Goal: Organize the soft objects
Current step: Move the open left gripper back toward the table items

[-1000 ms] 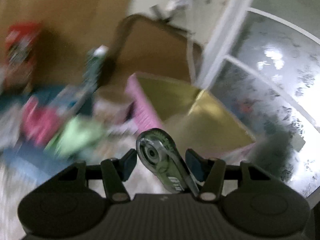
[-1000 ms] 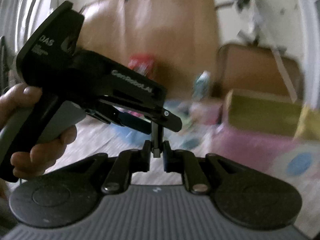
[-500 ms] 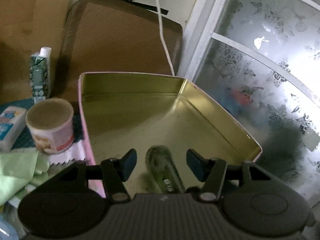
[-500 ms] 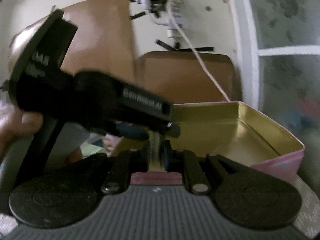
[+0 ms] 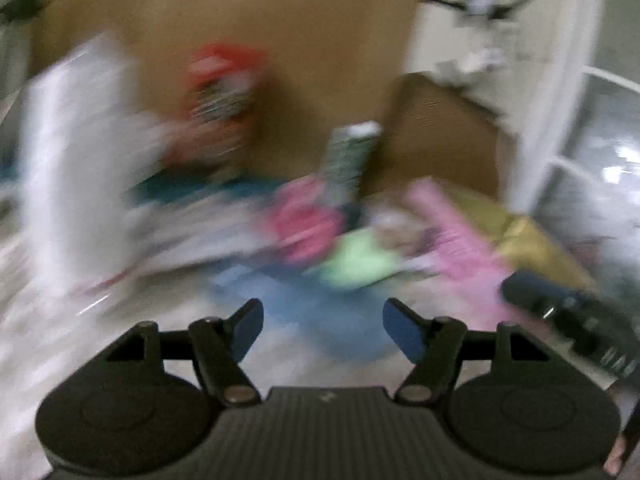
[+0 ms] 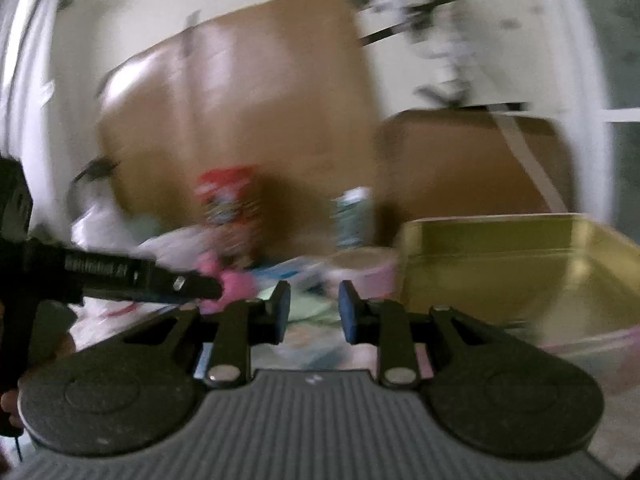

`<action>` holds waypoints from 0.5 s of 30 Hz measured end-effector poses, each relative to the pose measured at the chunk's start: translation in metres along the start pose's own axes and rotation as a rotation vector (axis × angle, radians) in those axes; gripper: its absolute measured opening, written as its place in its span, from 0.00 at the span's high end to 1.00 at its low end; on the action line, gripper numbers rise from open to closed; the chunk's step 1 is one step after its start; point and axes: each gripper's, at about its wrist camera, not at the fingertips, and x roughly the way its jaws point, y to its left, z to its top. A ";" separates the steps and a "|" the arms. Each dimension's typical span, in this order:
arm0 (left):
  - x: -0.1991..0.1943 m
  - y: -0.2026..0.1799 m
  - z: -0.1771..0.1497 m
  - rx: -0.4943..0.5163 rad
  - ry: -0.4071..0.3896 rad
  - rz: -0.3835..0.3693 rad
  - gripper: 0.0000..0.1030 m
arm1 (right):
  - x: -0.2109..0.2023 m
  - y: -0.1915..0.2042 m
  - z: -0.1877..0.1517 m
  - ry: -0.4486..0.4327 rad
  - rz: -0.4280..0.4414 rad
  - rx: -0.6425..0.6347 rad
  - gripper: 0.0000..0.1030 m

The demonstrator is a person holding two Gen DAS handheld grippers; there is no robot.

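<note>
A brown cardboard sheet (image 6: 240, 120) leans against a pale wall behind our cluttered work surface, beside a frosted window; both views are smeared by motion.

Our left gripper (image 5: 323, 330) has just been opening its jaws, and they stand well apart with nothing between them, so we judge it free for the next pick. It points toward the pile: one pink soft item (image 5: 308, 226) and one light-green cloth (image 5: 358, 262) lying just beside each other, both outside the tin. Those are the soft things we take the task to mean.

Our right gripper (image 6: 313, 310) has its jaws a little apart, also empty, hovering close by the one pink tin with a gold inside (image 6: 520, 264), which sits open at the right, likely so things can be dropped in. What lies in it we cannot tell.

Behind stand one red packet (image 6: 228, 200), one small carton (image 6: 354, 216) and one round tub (image 6: 360, 268), upright. A white bag (image 5: 76, 152) blurs the left.
</note>
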 end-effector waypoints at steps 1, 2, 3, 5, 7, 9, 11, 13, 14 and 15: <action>-0.002 0.017 -0.005 -0.029 0.009 0.027 0.34 | 0.011 0.010 0.000 0.025 0.029 -0.015 0.71; -0.005 0.031 -0.010 -0.056 0.014 0.054 0.34 | 0.024 0.020 0.001 0.055 0.069 -0.026 0.71; -0.008 0.044 -0.014 -0.079 0.012 0.080 0.34 | 0.034 0.028 0.003 0.076 0.102 -0.020 0.71; -0.016 0.060 -0.021 -0.095 -0.020 0.103 0.34 | 0.061 0.040 0.011 0.135 0.191 0.045 0.71; -0.022 0.071 -0.024 -0.115 -0.047 0.108 0.34 | 0.086 0.049 0.016 0.182 0.236 0.121 0.71; -0.025 0.075 -0.025 -0.134 -0.061 0.086 0.34 | 0.115 0.053 0.021 0.240 0.256 0.197 0.71; -0.024 0.068 -0.024 -0.118 -0.067 0.090 0.34 | 0.143 0.055 0.027 0.292 0.260 0.256 0.71; -0.025 0.066 -0.024 -0.102 -0.071 0.091 0.34 | 0.159 0.059 0.026 0.325 0.249 0.283 0.71; -0.022 0.062 -0.023 -0.098 -0.069 0.095 0.34 | 0.163 0.062 0.025 0.333 0.243 0.286 0.71; -0.023 0.061 -0.023 -0.097 -0.069 0.096 0.34 | 0.170 0.062 0.024 0.340 0.229 0.284 0.70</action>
